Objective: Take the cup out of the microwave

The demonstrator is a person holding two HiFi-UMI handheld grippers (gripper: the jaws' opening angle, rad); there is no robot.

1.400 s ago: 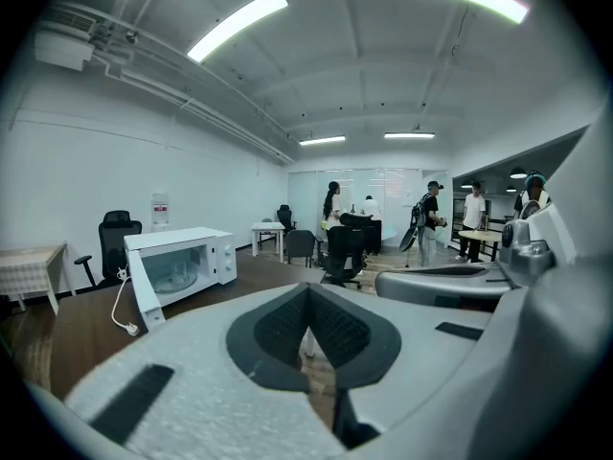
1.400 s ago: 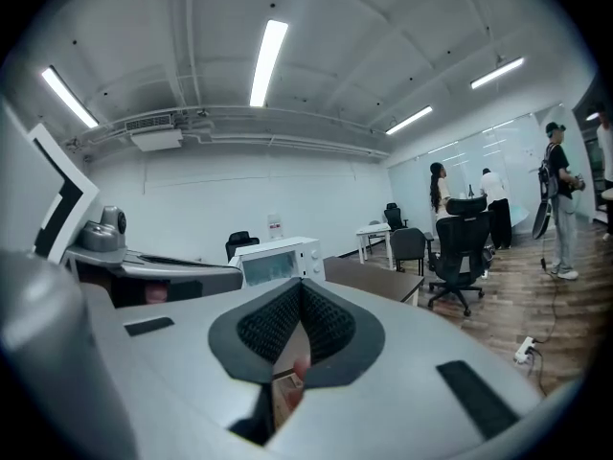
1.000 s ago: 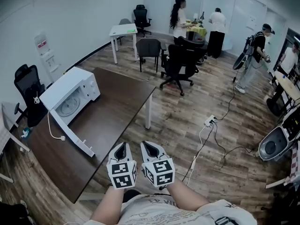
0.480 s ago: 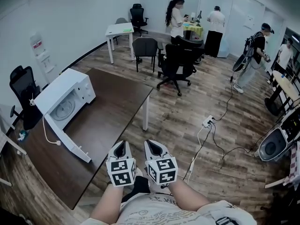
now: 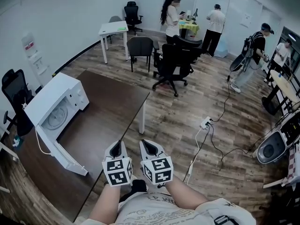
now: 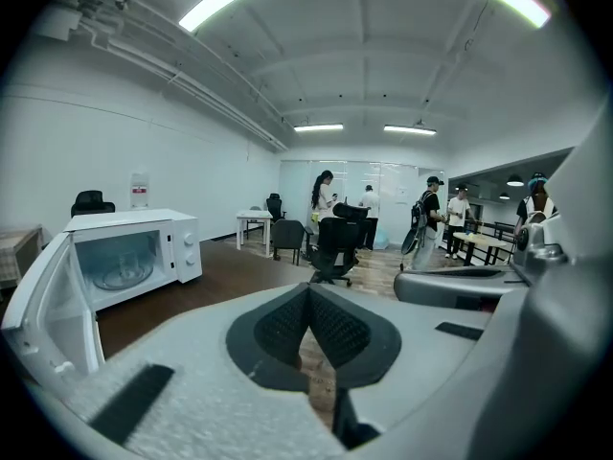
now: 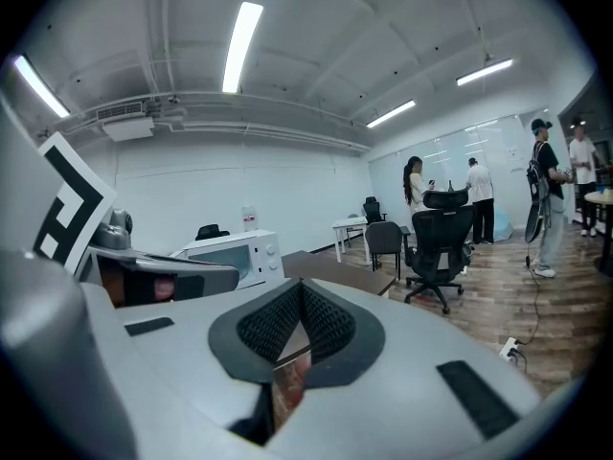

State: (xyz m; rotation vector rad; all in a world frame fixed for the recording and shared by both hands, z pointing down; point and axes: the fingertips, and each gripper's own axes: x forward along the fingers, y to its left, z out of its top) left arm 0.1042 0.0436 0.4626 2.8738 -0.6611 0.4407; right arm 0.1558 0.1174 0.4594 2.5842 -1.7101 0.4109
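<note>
"Head view, 9 o'clock: white microwave (image 5: 56, 95) on the dark brown table (image 5: 110, 104). Long axis?"

"Runs 8 to 2 o'clock. Boxy, smooth shell. Its mouth faces 5 o'clock. The door (image 5: 61, 151) is swung right out, a flat white slab reaching toward 5 o'clock over the tabletop."

"Cup?"

"Cannot make it out in any view, so no axis or heading for it. Left gripper view has the cavity at 9 o'clock, and a round clear glass turntable (image 6: 120, 274) is all I can read inside. Two round knobs (image 6: 189, 248) are stacked on the panel right of the cavity."

"Tools?"

"Left gripper (image 5: 116, 146) and right gripper (image 5: 149, 146) sit side by side at 6 o'clock, close to the person's body. Tips point to 12 o'clock. They are just beside the table's near edge, over wood-plank floor (image 5: 187, 121), well apart from the microwave."

"Jaws?"

"Left gripper view: black ribbed pads (image 6: 283, 326) meet tip to tip, nothing between them. Right gripper view: the same, pads (image 7: 268, 329) closed on nothing. Bodies are matt grey, and each carries a cube with black-and-white square markers."
</note>
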